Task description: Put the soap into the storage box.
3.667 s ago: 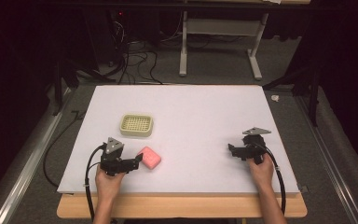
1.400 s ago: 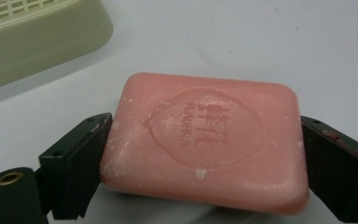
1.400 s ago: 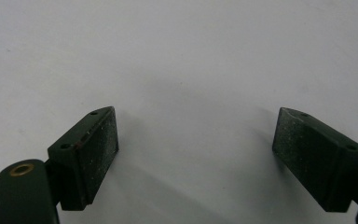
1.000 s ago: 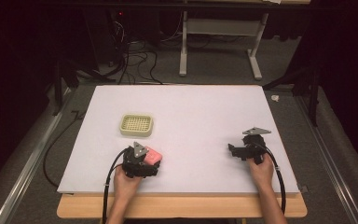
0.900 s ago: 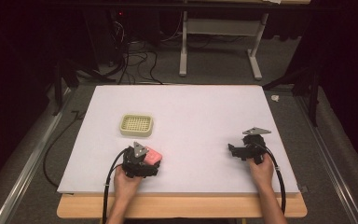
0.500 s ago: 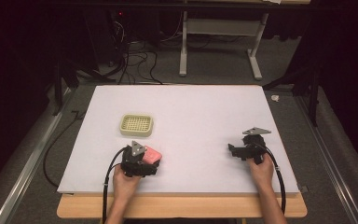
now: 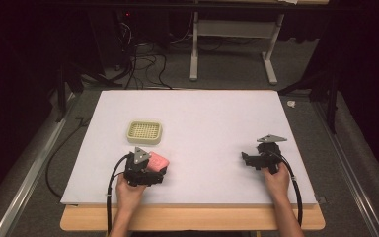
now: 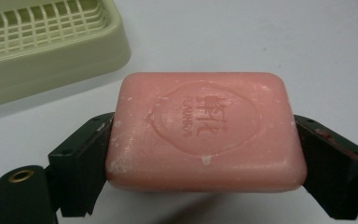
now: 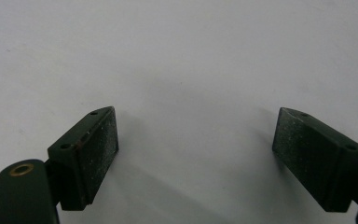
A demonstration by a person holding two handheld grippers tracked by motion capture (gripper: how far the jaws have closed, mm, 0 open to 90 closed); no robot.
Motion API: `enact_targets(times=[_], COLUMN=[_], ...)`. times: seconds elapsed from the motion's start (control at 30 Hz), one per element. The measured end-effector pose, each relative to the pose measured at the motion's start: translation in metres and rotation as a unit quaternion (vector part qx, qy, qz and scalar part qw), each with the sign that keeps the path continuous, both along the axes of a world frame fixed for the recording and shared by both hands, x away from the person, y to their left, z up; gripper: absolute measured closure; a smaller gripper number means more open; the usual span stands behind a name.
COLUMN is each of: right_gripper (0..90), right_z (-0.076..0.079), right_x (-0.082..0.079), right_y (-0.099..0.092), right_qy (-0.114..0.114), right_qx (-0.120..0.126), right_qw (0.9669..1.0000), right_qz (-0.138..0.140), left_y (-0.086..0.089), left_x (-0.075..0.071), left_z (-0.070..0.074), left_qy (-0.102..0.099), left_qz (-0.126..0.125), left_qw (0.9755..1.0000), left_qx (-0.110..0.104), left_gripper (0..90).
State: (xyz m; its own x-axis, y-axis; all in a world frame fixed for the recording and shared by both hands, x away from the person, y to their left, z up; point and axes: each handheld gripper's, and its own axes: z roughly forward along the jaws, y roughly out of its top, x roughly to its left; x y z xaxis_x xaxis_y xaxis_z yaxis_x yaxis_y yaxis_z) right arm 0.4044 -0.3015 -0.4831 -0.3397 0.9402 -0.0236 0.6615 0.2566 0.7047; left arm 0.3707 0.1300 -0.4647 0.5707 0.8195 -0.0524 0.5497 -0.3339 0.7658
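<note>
White table (image 7: 202,118), pale green soap dish (image 7: 144,132) left of centre, near its front edge left tool (image 8: 200,154) gripping pink soap bar (image 8: 205,135) by both ends, right tool (image 9: 196,149) wide apart over bare table.

Pink soap bar and pale soap dish — what we see

We see a pink, rounded-rectangle soap bar (image 8: 205,130) with an embossed emblem on its upper face and pale flecks on its surface — its two short ends pressed by black jaws, near the table's front left. We find the pale yellow-green soap dish (image 7: 144,132), rectangular with a slatted grid top, sitting flat just beyond the bar, apart from it.
</note>
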Motion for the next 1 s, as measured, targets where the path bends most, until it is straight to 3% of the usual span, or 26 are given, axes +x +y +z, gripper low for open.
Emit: enact_targets(times=[0.27,0.37,0.53,1.0], right_gripper=[14.9,14.9,14.9,14.9], right_z=[0.000,0.000,0.000,0.000], right_x=[0.000,0.000,0.000,0.000], right_y=[0.000,0.000,0.000,0.000], right_qy=[0.000,0.000,0.000,-0.001], right_qx=[0.000,0.000,-0.001,-0.001], right_qw=[1.0000,1.0000,1.0000,1.0000], right_qz=[0.000,0.000,0.001,0.001], left_y=[0.007,0.008,0.006,0.011], left_x=[0.001,0.004,0.008,0.017], left_z=[0.008,0.013,0.020,0.033], left_qy=[-0.001,0.007,0.005,0.000], left_qz=[0.010,0.007,0.007,0.027], left_qw=[0.9999,0.9997,0.9999,0.9996], left_qx=[-0.005,-0.021,-0.010,-0.012], left_gripper=[13.8,13.8,13.8,13.8])
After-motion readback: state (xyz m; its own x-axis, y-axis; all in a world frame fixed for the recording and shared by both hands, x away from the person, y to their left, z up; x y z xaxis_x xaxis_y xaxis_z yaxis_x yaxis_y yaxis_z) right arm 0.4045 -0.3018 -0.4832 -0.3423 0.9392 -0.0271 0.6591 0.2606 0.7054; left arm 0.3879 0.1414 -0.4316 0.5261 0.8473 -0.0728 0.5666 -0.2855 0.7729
